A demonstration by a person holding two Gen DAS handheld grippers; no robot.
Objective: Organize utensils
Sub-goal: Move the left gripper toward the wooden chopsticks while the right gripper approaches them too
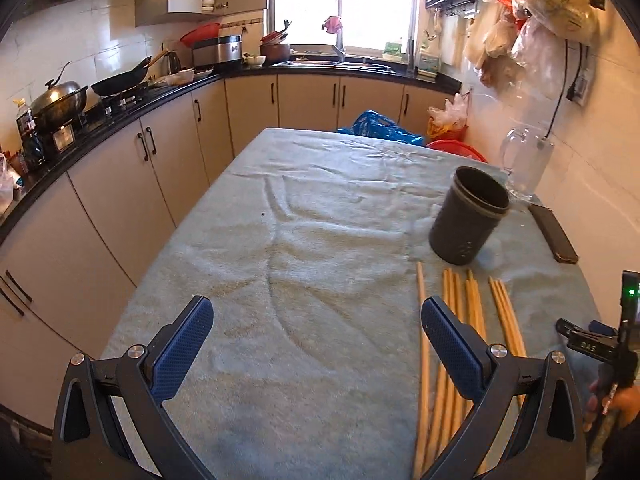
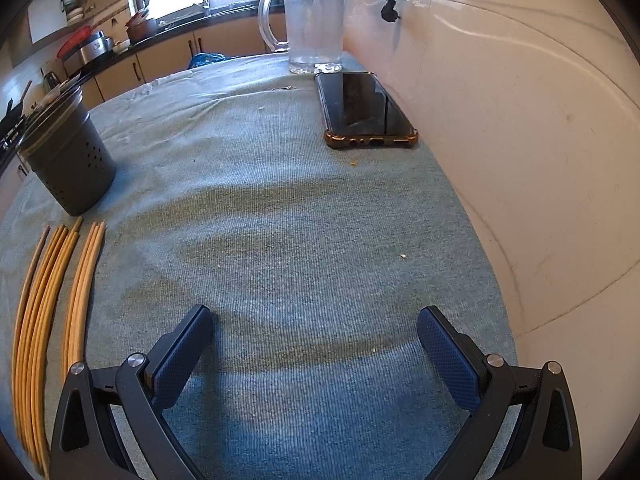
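Observation:
Several wooden chopsticks (image 1: 474, 308) lie side by side on the towel-covered table (image 1: 320, 220), pointing toward a dark perforated utensil holder (image 1: 466, 216) that stands upright and looks empty. My left gripper (image 1: 316, 312) hovers open over the towel, its right finger just over the chopsticks' left side. In the right wrist view the chopsticks (image 2: 52, 300) lie at the far left and the holder (image 2: 68, 156) stands behind them. My right gripper (image 2: 316, 320) is open above bare towel, holding nothing.
A glass mug (image 2: 312, 24) and a black phone (image 2: 364, 108) sit near the tiled wall (image 2: 520, 120) on the right. Kitchen counters with pans (image 1: 120, 80) run along the left and back. The other hand-held gripper (image 1: 612, 344) shows at the right edge.

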